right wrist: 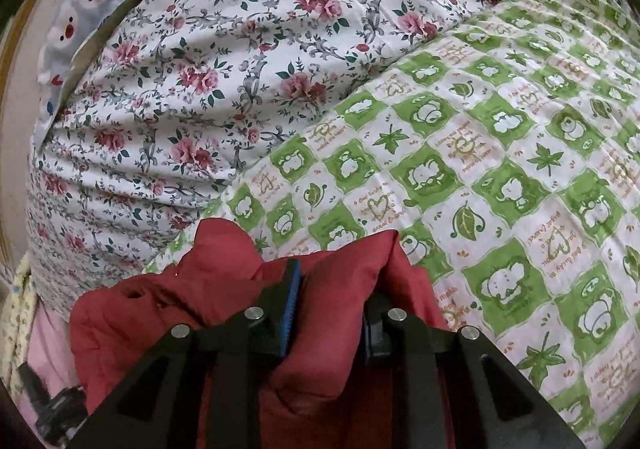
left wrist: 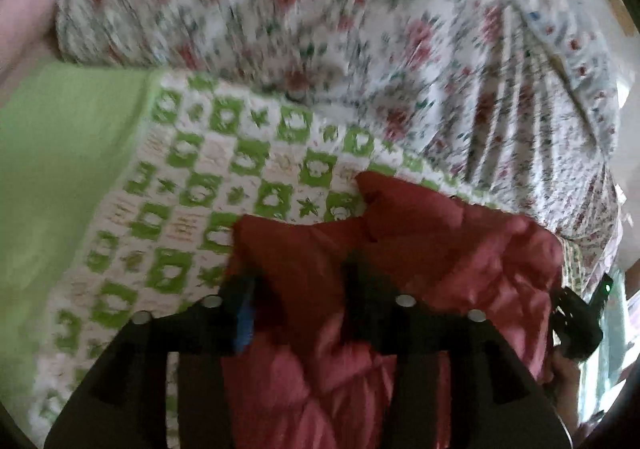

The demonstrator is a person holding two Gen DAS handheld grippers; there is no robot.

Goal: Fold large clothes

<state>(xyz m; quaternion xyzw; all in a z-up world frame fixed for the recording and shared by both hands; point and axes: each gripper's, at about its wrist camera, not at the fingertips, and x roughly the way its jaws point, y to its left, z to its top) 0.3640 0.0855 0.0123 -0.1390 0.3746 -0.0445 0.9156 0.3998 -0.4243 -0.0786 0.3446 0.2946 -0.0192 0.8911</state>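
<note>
Here, a puffy red quilted jacket (right wrist: 224,305) lies on the bed's green-and-white checked sheet (right wrist: 500,177).
The right hand-held gripper (right wrist: 332,313) pinches a red fold to carry it; the left hand-held gripper (left wrist: 304,301) stands part open, fabric loose between.

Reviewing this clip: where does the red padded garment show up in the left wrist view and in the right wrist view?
Left wrist: red padded garment fills lower centre to right, between and beyond the fingers.
Right wrist: red padded garment sits bottom centre-left, bunched between the pads.
Shared landmark: the green checked sheet beneath it, bordered by the floral quilt.
</note>
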